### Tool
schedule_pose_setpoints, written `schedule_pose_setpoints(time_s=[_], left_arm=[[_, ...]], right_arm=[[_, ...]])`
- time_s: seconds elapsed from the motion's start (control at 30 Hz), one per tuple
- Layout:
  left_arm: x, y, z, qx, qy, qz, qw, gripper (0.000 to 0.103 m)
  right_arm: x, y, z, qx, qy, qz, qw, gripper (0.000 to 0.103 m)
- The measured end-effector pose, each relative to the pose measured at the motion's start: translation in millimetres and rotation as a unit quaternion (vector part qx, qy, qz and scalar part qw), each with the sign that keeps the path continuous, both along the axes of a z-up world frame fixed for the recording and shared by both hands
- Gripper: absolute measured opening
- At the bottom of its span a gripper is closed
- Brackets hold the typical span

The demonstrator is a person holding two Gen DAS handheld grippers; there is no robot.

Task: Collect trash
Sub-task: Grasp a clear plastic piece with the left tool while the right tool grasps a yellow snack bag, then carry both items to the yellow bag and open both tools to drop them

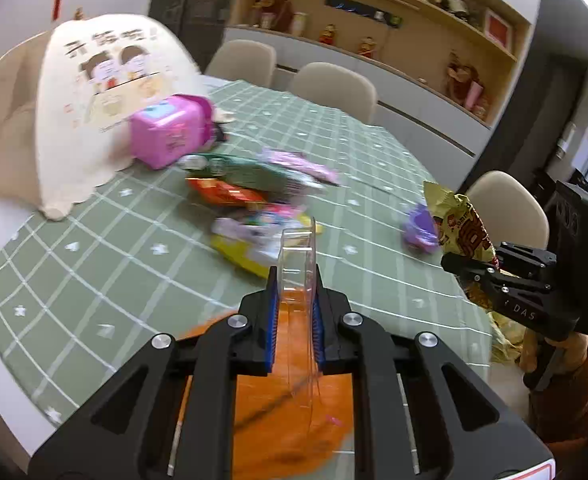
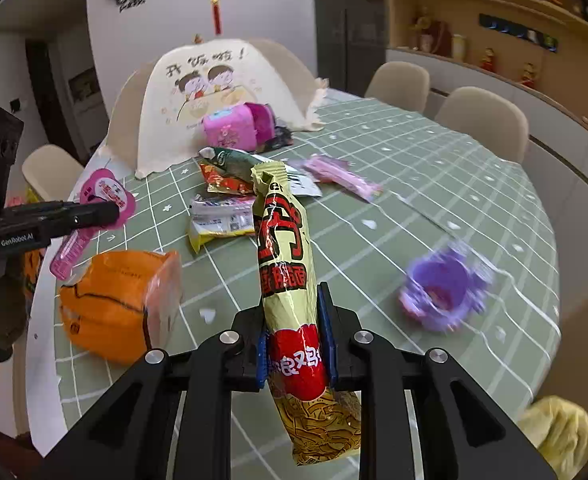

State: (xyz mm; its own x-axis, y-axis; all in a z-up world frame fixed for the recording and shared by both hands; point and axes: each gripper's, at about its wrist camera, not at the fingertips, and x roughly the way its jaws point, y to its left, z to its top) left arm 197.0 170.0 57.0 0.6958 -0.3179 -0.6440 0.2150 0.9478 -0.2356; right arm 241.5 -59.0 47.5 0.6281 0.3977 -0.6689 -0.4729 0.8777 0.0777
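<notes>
1. Both of my wrist cameras see a bright, evenly lit room; the light is soft and I cannot tell where it comes from.
2. Shadows on the green checked tablecloth point(image 1: 106, 280) are faint.
3. The fisheye bends the grid lines and table edge into curves, and dark corners ring each frame.
4. In my left view the pile of wrappers point(image 1: 254, 200) is smeared by motion blur (the shelves point(image 1: 373, 12) behind are soft too).
5. In my right view the purple cup point(image 2: 441, 292) is streaked, while the snack packet point(image 2: 290, 280) stays sharp.
6. Glare glints off the bolts point(image 2: 230, 337) and the packet's foil.
</notes>
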Motion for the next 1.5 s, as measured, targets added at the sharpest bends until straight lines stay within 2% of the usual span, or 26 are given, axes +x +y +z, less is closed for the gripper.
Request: schedule_pose_setpoints(time_s=[0.23,0.53,0.73,1.03,1.2,1.3,1.5], left_arm=[[-16.7,-75.6,-2.9,0.01,-0.014,-0.052,0.9985,0.013],[-30.9,-191.4,-13.9,0.021,-0.009,-0.132,0.991,0.013],[-32.2,-269.8,-23.6,0.038,-0.008,-0.187,0.9815,0.013],[-14.6,-380.6,-55.8,0.047,0.024,-0.265,0.9629,0.013],[-4.4,-421.0,-69.4,0.047,0.035,-0.289,0.9556,0.013],[5.2,-439.7,-83.1,0.047,0.06,-0.301,0.9505,0.013],[19.3,-463.1,-109.5,0.045,0.099,-0.304,0.9464,0.013]], right_arm=[[-42.7,-58.0,1.1,0.0,-0.021,-0.047,0.999,0.021],[-86.3,-155.8,-4.5,0.019,-0.037,-0.129,0.991,0.021],[-105.1,-225.9,-22.5,0.026,-0.034,-0.193,0.98,0.021],[-123.2,-320.2,-50.9,0.029,-0.011,-0.273,0.962,0.021],[-122.2,-351.8,-61.8,0.022,-0.001,-0.297,0.955,0.021],[-120.0,-363.2,-70.2,0.03,0.006,-0.307,0.951,0.021],[-113.8,-377.2,-87.7,0.044,0.028,-0.315,0.948,0.021]])
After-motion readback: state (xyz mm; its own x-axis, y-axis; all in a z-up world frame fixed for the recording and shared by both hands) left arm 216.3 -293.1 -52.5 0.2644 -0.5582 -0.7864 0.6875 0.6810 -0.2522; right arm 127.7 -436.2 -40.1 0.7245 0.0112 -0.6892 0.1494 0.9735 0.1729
